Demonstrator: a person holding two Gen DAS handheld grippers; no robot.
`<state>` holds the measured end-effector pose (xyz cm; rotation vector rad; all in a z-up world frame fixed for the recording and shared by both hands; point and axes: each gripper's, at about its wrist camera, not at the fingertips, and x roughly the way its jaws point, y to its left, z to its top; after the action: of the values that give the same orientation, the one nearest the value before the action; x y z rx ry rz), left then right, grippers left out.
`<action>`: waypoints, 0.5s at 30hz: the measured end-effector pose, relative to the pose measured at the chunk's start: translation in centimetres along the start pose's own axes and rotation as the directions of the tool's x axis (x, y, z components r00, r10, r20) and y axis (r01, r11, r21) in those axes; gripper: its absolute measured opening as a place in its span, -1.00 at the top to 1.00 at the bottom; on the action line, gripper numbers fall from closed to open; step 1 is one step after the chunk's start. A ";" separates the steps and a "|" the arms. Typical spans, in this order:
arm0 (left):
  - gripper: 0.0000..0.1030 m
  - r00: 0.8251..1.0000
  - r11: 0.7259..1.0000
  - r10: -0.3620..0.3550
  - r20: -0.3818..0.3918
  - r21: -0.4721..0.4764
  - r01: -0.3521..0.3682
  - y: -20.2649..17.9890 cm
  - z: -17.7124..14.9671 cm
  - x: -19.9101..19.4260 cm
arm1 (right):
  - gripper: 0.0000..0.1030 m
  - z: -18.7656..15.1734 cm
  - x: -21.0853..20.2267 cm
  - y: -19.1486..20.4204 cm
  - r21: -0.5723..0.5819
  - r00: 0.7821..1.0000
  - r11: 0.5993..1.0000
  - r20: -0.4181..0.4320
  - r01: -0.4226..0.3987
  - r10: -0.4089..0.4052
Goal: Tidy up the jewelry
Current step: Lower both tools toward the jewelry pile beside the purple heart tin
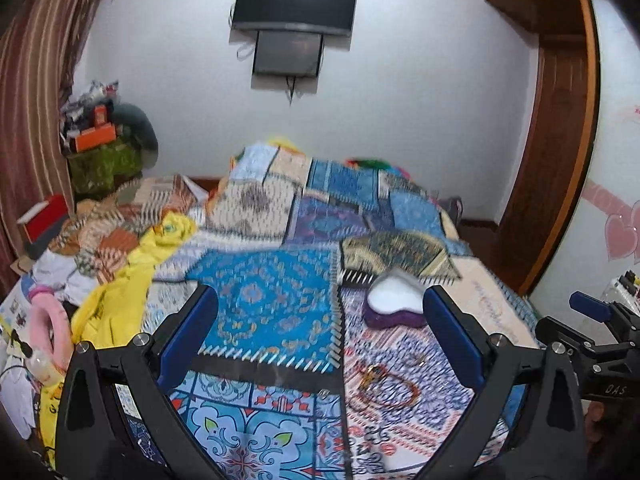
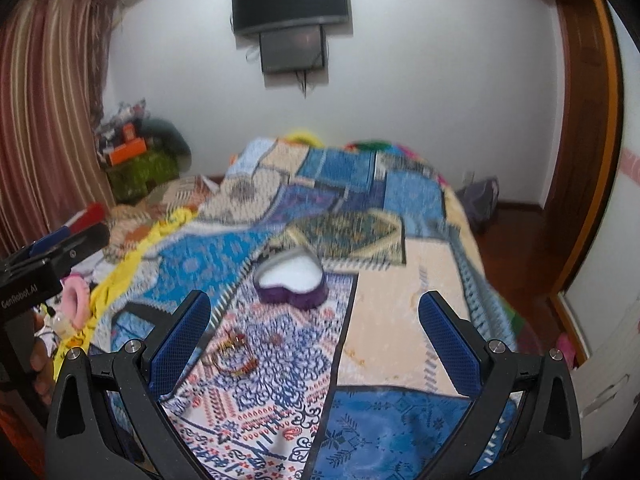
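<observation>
We hold the left gripper [image 1: 320,324] released, its two blue-padded fingers [image 1: 188,332] spread wide above the bed with nothing between them. The right gripper [image 2: 316,328] is likewise released and empty, its blue pads far apart. Both hover over a patchwork bedspread of blue, cream and red printed panels [image 1: 264,304]. Near the bedspread's front edge lies a small tangle of gold and red bangles and chains [image 1: 384,384], low in the left gripper's view and just beside the right gripper's left finger in its own view [image 2: 232,356]. Farther toward the middle of the bed sits an open, heart-shaped purple velvet jewelry box with a white lining [image 2: 292,280], apart from the jewelry. A crumpled yellow cloth [image 1: 132,276] drapes the bed's left edge.
</observation>
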<state>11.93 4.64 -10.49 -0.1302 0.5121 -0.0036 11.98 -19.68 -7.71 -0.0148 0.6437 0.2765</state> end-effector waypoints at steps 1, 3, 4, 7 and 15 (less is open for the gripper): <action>-1.00 1.000 1.000 0.004 -0.024 -0.005 -0.004 0.4 -0.3 0.9 | -1.00 -0.2 0.6 -0.1 0.000 1.000 1.000 -0.020 -0.004 0.004; -1.00 0.998 1.000 0.012 -0.057 -0.013 -0.013 0.9 -0.8 2.0 | -1.00 -0.6 2.0 -0.3 -0.006 0.998 1.000 -0.062 -0.010 0.010; -0.99 0.997 1.000 0.013 -0.077 -0.018 -0.015 1.3 -1.1 2.6 | -1.00 -0.8 2.4 -0.4 -0.010 0.997 1.000 -0.078 -0.013 0.012; -0.86 0.991 1.000 0.024 -0.129 -0.012 -0.026 1.8 -1.7 4.4 | -0.98 -1.2 4.1 -0.6 -0.014 0.993 0.999 -0.117 -0.032 0.030; -0.26 0.958 1.000 0.022 -0.285 -0.014 -0.027 2.5 -3.9 8.2 | -0.40 -1.3 7.8 -0.3 -0.011 0.963 0.988 -0.228 -0.151 0.145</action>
<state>17.09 6.36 -18.17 -0.1412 0.8021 0.0069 17.23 -18.11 -13.38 -0.0260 0.8704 0.4326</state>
